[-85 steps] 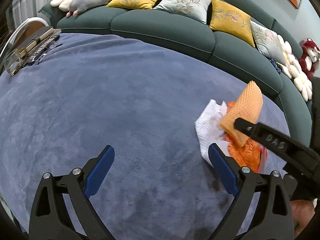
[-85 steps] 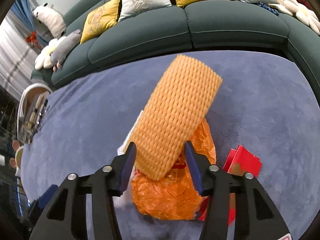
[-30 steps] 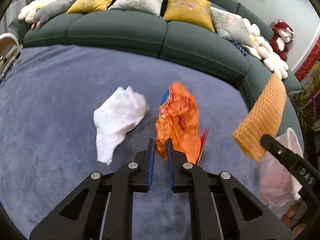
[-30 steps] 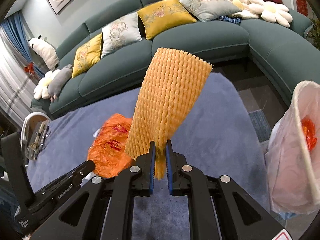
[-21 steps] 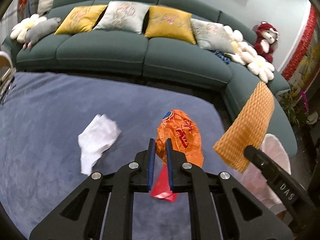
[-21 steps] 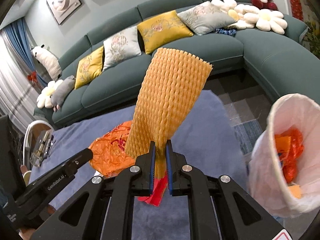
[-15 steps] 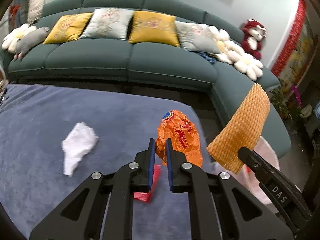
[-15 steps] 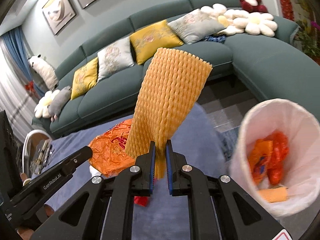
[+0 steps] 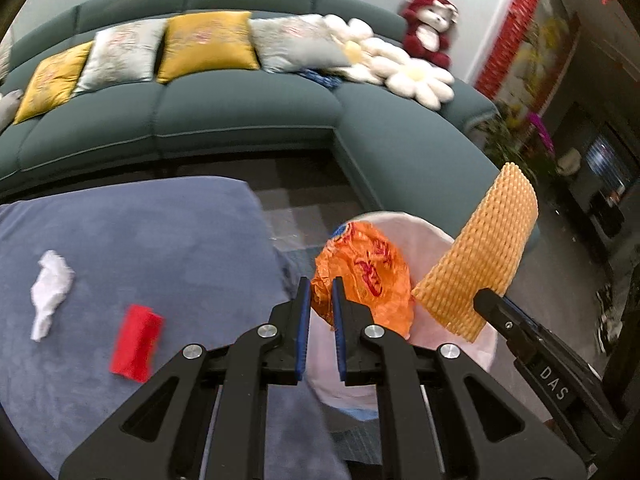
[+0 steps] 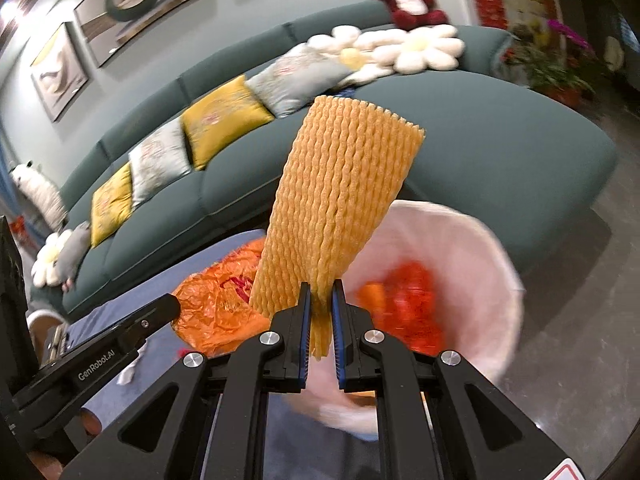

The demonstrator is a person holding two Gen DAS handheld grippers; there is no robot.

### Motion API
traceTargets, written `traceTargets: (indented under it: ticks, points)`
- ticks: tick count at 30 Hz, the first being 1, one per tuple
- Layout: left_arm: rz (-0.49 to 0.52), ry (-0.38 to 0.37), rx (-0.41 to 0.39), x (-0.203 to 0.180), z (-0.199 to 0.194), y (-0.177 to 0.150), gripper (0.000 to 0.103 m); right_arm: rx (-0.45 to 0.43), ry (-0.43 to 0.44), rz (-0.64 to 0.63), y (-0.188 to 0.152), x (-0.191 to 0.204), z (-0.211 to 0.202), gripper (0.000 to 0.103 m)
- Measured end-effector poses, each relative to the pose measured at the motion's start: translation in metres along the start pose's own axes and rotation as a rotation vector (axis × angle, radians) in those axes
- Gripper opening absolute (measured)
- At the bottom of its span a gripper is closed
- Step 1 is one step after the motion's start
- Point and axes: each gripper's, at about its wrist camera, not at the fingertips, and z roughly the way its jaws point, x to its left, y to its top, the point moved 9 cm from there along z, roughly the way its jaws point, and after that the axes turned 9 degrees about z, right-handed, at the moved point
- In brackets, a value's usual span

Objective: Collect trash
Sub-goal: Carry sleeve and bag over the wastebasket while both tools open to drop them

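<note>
The left tool (image 9: 319,307) is clamped on a crumpled orange plastic bag (image 9: 362,272), holding it above the rim of a white-lined trash bin (image 9: 436,236). Just beside it, the right tool (image 10: 319,312) pinches the lower end of an orange foam fruit net (image 10: 340,204), which stands up over the same bin (image 10: 472,248); red and orange scraps (image 10: 412,304) lie inside. A white tissue (image 9: 50,292) and a red wrapper (image 9: 136,342) lie apart on the blue carpet (image 9: 168,240), with a green sofa (image 9: 240,108) behind.
</note>
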Motion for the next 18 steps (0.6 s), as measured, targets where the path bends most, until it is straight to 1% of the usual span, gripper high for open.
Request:
traceTargets:
  ticks: [4, 7, 9, 11, 12, 13, 16, 17, 18]
  points:
    - [0.041, -0.023, 0.024, -0.032, 0.015, 0.0, 0.011, -0.015, -0.035, 0.036, 0.007, -0.037, -0.009, 0.01]
    - [0.065, -0.036, 0.033, -0.053, 0.024, 0.001, 0.011, -0.022, -0.049, 0.055, 0.01, -0.055, -0.013, 0.01]
    - [0.071, -0.044, 0.04, -0.061, 0.029, 0.002, 0.011, -0.022, -0.053, 0.064, 0.011, -0.062, -0.014, 0.01]
    - [0.059, -0.047, 0.047, -0.062, 0.031, 0.002, 0.016, -0.019, -0.055, 0.071, 0.011, -0.067, -0.013, 0.01]
    - [0.052, -0.045, 0.047, -0.062, 0.033, 0.002, 0.025, -0.017, -0.055, 0.072, 0.01, -0.069, -0.013, 0.01]
    - [0.048, -0.034, 0.044, -0.06, 0.032, 0.003, 0.04, -0.014, -0.054, 0.073, 0.009, -0.07, -0.012, 0.01]
    - [0.044, 0.018, 0.019, -0.054, 0.028, 0.003, 0.062, 0.005, -0.043, 0.069, 0.006, -0.068, -0.007, 0.011]
    - [0.045, 0.033, 0.019, -0.052, 0.027, 0.003, 0.065, 0.01, -0.041, 0.065, 0.005, -0.065, -0.005, 0.011]
    - [0.044, 0.044, 0.017, -0.049, 0.027, 0.002, 0.067, 0.017, -0.034, 0.06, 0.003, -0.063, -0.003, 0.015]
